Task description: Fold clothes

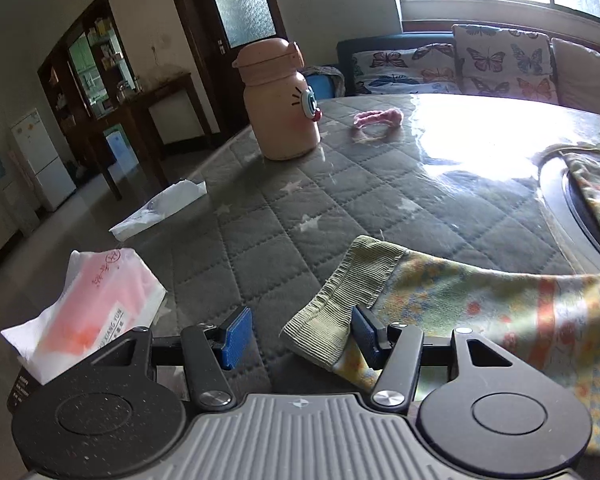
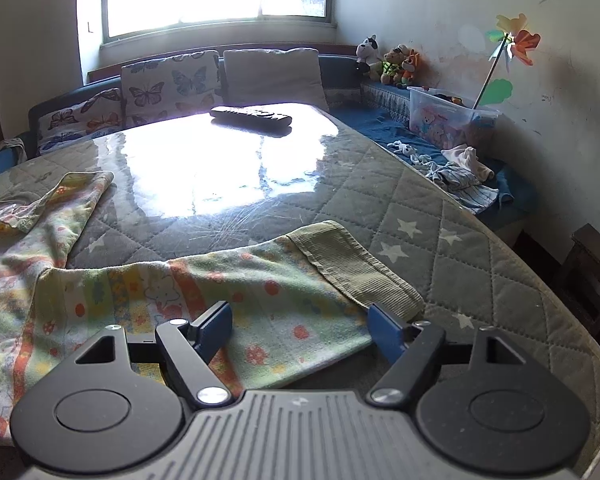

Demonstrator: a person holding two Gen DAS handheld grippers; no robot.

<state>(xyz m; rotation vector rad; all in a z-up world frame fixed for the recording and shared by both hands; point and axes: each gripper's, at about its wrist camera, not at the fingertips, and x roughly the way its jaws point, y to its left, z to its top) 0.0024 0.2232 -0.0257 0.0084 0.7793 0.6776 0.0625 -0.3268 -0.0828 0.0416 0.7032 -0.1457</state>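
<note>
A floral children's garment (image 2: 112,292) in yellow, green and orange lies spread on the quilted grey table cover (image 2: 439,216). One limb ends in a green ribbed cuff (image 2: 355,268), another in a matching cuff (image 1: 339,300). My left gripper (image 1: 300,334) is open low over the table; the cuff's corner lies against its right blue pad (image 1: 363,332), while the left pad is clear of cloth. My right gripper (image 2: 300,332) stands open over the other limb, whose cloth lies flat between its fingers, just short of the cuff.
On the table stand a peach bottle (image 1: 280,104), a pink hair band (image 1: 377,118), a tissue pack (image 1: 96,308), a loose tissue (image 1: 160,208) and a remote control (image 2: 252,116). A sofa with butterfly cushions (image 2: 168,84) runs behind. The table edge curves close at the right (image 2: 571,340).
</note>
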